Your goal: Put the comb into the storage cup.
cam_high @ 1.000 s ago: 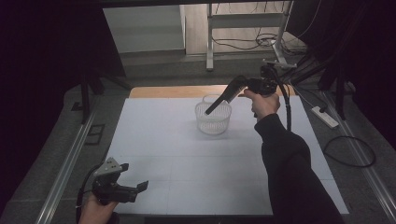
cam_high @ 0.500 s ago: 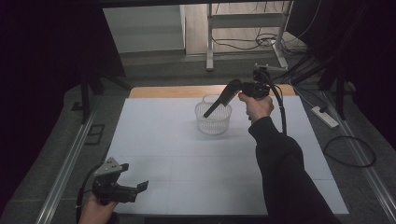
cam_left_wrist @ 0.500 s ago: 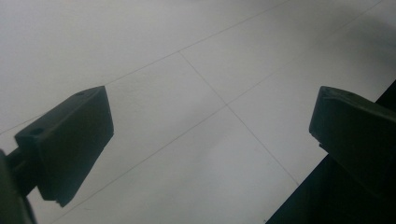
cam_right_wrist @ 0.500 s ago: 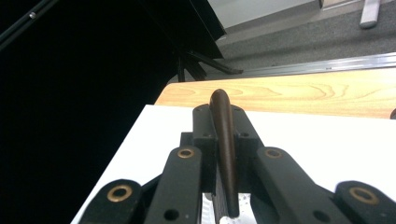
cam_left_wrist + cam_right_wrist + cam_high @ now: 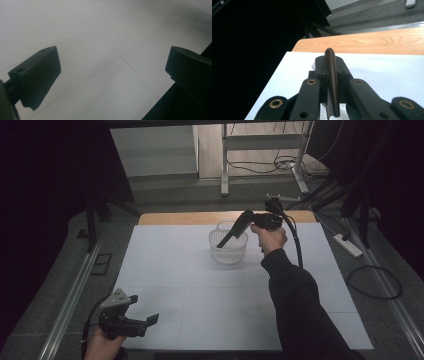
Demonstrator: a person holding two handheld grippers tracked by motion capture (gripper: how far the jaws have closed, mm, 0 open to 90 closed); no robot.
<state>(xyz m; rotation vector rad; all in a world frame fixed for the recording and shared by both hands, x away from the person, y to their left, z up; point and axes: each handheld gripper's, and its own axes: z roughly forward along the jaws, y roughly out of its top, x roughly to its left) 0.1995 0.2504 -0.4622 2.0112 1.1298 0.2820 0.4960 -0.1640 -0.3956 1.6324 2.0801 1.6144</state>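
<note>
Right gripper clamps a dark brown curved handle above the white table

Dim room, grey floor

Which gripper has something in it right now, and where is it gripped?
The right gripper is shut on a thin dark brown stick, pinched along its length with the rounded tip poking past the jaws. The left gripper is open and holds nothing.

No legible text or labels
</note>
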